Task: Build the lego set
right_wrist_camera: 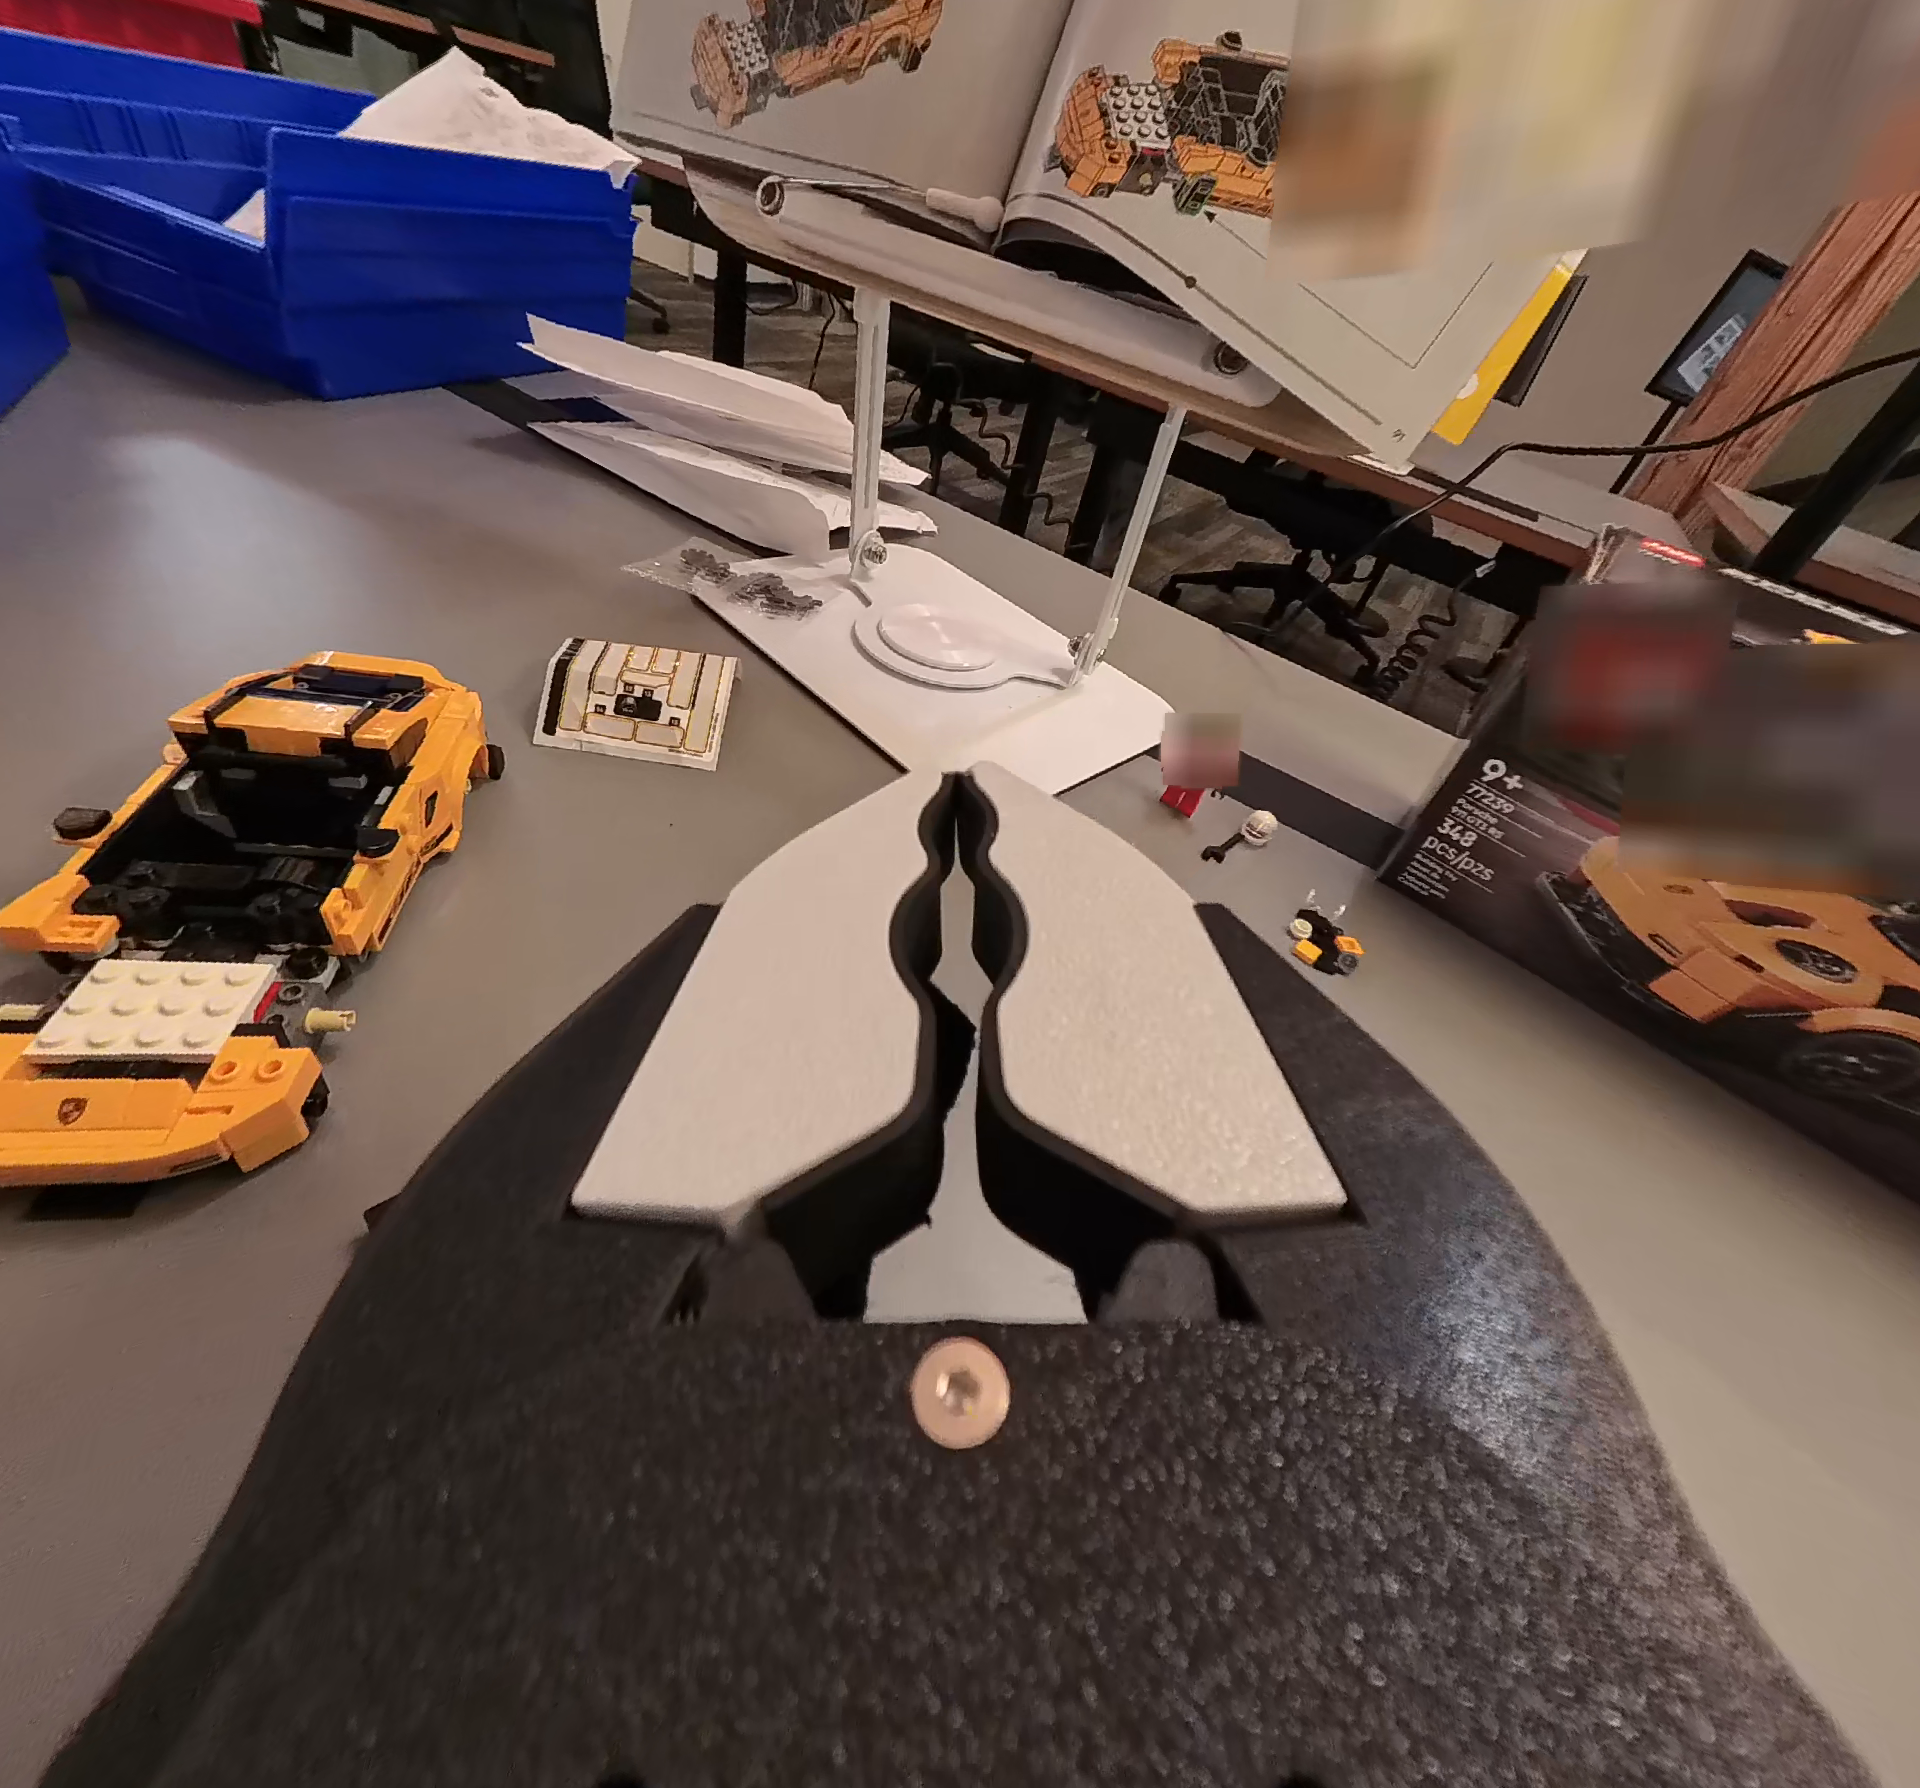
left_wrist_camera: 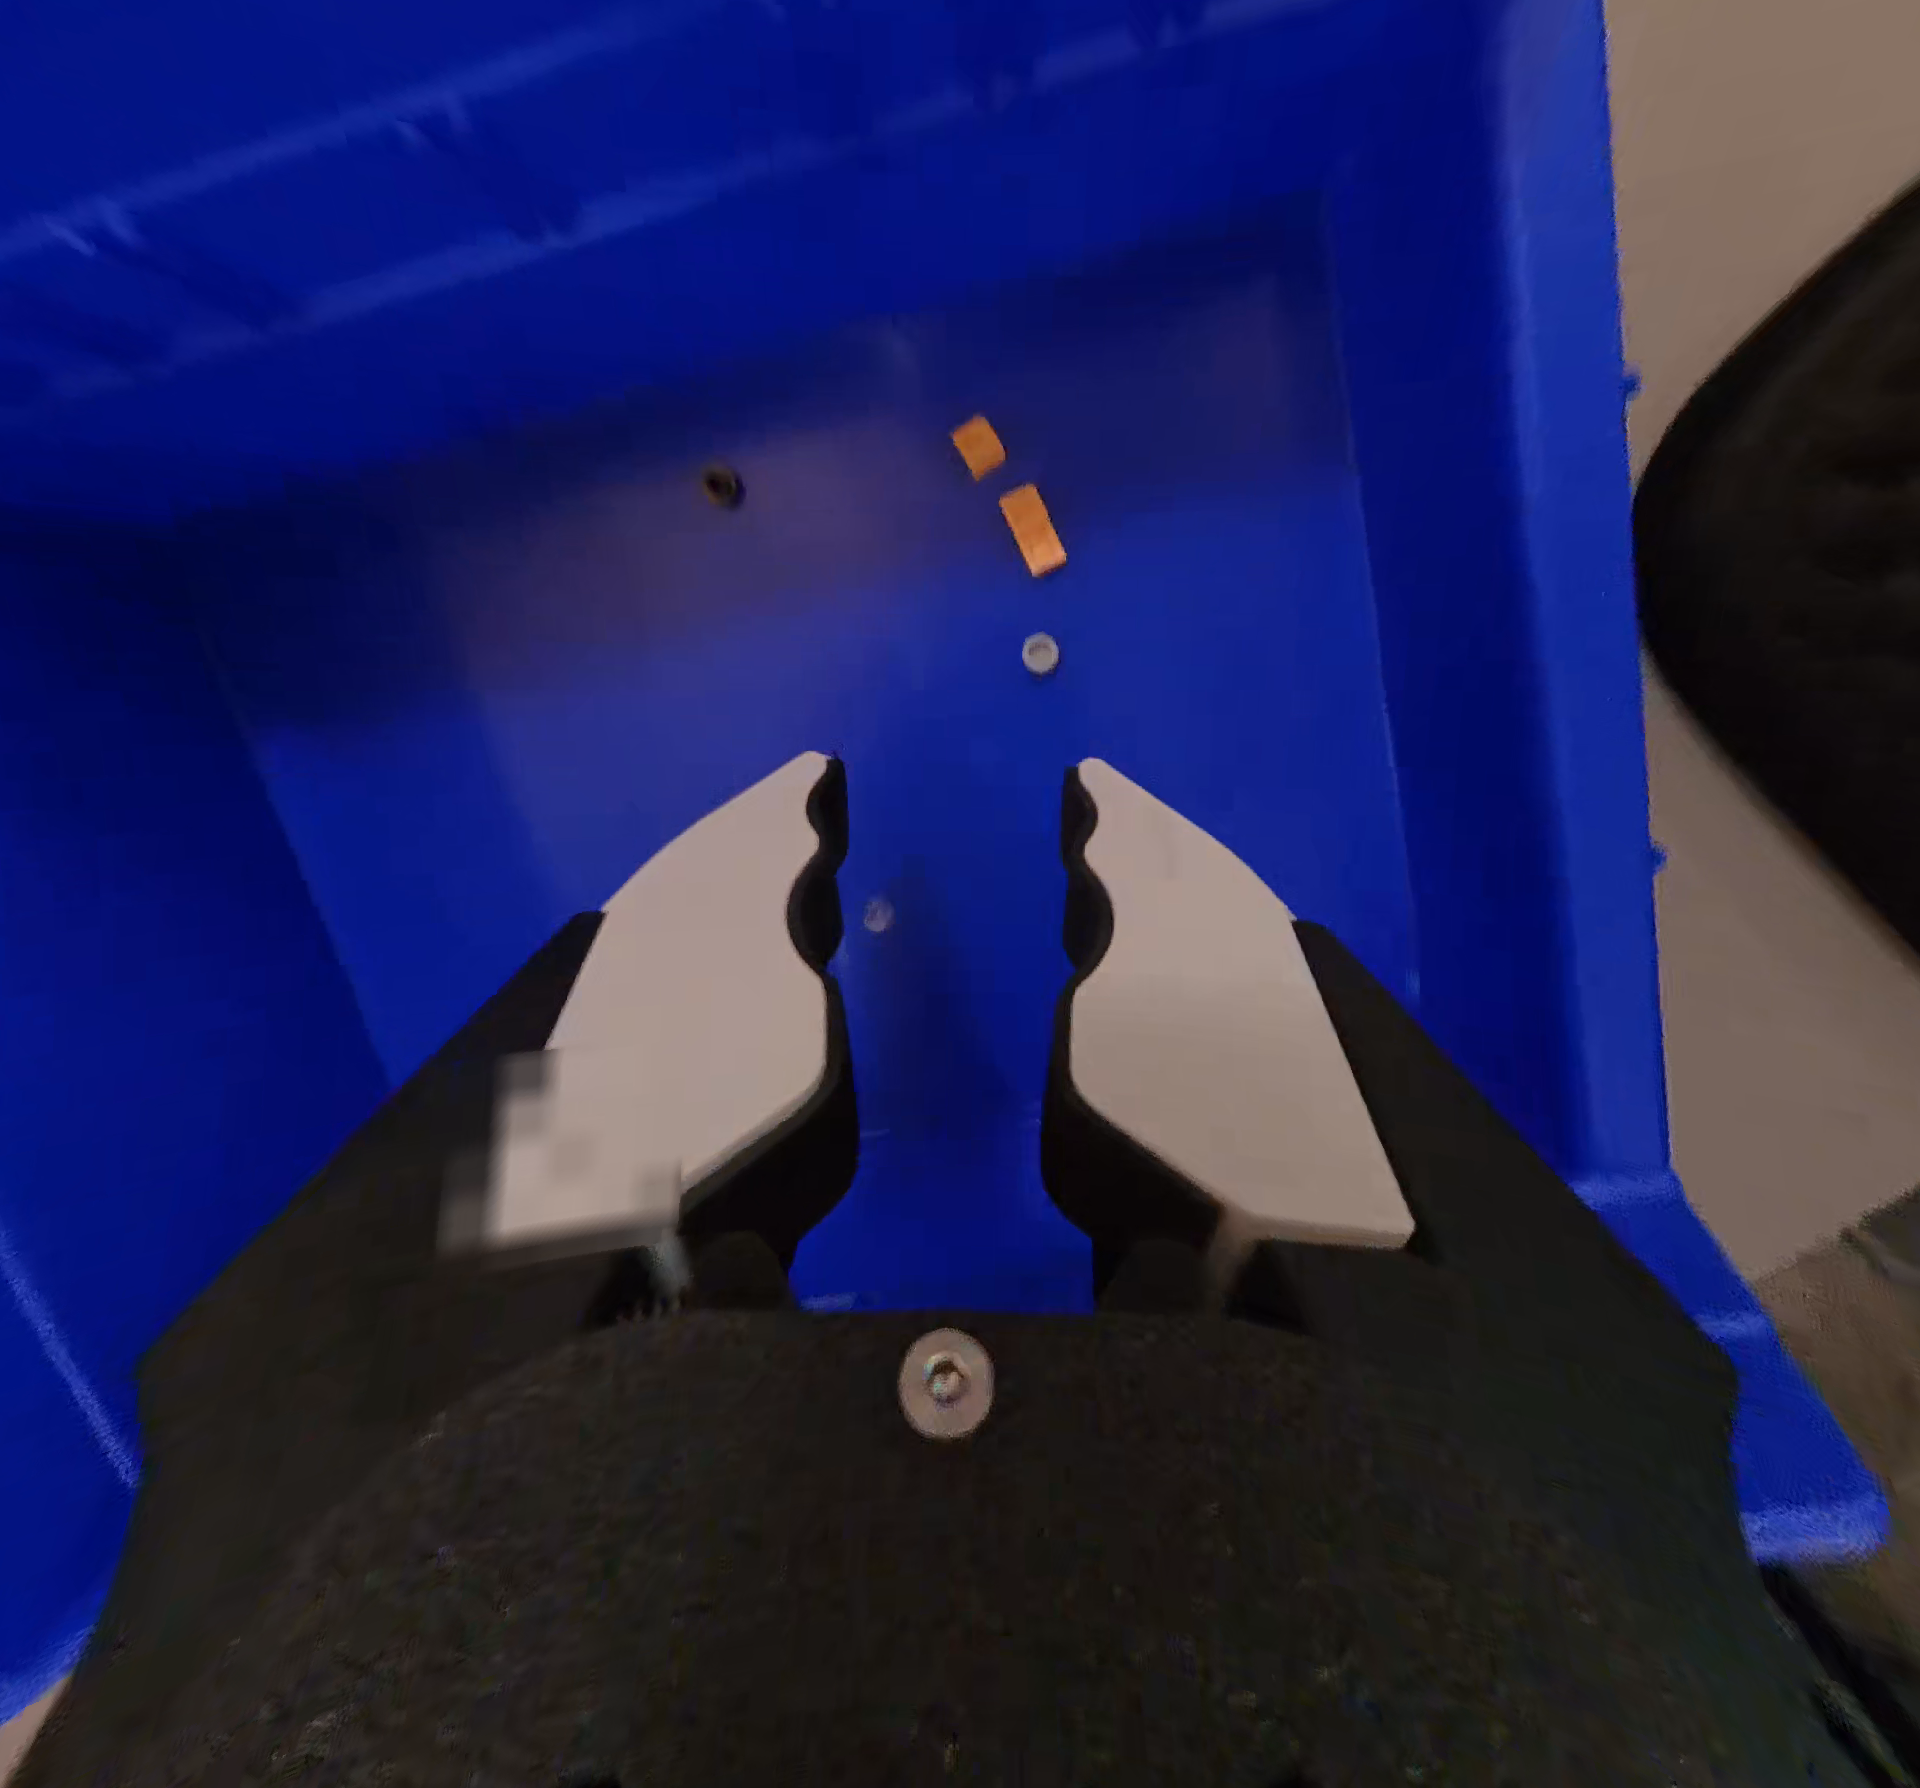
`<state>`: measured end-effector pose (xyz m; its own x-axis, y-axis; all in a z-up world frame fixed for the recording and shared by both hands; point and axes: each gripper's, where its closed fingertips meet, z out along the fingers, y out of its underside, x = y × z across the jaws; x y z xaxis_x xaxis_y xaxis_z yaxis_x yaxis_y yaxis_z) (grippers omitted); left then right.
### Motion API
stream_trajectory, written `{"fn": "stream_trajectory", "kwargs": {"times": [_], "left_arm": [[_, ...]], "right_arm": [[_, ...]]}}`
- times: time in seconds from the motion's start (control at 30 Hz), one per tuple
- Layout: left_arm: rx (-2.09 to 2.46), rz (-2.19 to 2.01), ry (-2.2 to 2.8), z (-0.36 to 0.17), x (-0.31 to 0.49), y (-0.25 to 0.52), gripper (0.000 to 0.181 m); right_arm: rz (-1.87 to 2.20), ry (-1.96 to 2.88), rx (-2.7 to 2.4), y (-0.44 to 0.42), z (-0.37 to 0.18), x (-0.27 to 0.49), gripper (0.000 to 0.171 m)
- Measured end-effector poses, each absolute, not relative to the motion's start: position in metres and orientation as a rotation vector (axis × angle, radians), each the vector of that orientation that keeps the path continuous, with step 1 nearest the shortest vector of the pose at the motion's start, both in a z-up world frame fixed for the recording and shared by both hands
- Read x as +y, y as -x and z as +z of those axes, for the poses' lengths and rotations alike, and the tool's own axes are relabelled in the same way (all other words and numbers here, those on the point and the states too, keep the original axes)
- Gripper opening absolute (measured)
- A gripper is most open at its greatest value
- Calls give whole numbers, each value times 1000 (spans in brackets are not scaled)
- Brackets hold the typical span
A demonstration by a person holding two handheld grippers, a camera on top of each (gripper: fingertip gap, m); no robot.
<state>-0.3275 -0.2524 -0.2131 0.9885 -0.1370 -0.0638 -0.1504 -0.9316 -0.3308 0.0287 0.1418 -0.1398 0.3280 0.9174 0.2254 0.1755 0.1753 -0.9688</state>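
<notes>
Blue plastic parts bin [left_wrist_camera: 1455,595]: left gripper [left_wrist_camera: 951,767] spread over its floor, presumably to pick the two small orange bricks [left_wrist_camera: 1031,528] ahead; right gripper [right_wrist_camera: 954,782] pressed together, empty.

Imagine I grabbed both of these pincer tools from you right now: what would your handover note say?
Left gripper: open, empty, reaching into the blue bin. On the bin floor lie two small orange pieces, a small grey round piece and a small dark one.
Right gripper: shut, empty, hovering over the grey table.
Done: orange car partly built; cabin open, no roof.
Nearby: sticker sheet, instruction booklet open on its white stand, set box.
Left: pick a piece from the bin, keep following the booklet.
</notes>
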Motion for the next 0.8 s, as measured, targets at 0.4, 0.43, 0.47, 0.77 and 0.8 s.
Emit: {"fn": "stream_trajectory", "kwargs": {"times": [0.4, 0.43, 0.47, 0.77, 0.8], "left_arm": [[393, -10, 2894, -229, -259, 331, 26], [420, -5, 2896, -230, -257, 329, 25], [453, -8, 2895, -231, -255, 326, 23], [572, -49, 2903, -239, -228, 307, 17], [572, -51, 2906, -240, -226, 306, 21]], "right_arm": [[725, 1318, -1165, -26, -147, 141, 0], [725, 1319, -1167, -25, -148, 141, 0], [726, 1320, -1169, -25, -148, 141, 0], [728, 1323, -1178, -25, -150, 140, 0], [729, 1323, -1179, -25, -150, 140, 0]]}}
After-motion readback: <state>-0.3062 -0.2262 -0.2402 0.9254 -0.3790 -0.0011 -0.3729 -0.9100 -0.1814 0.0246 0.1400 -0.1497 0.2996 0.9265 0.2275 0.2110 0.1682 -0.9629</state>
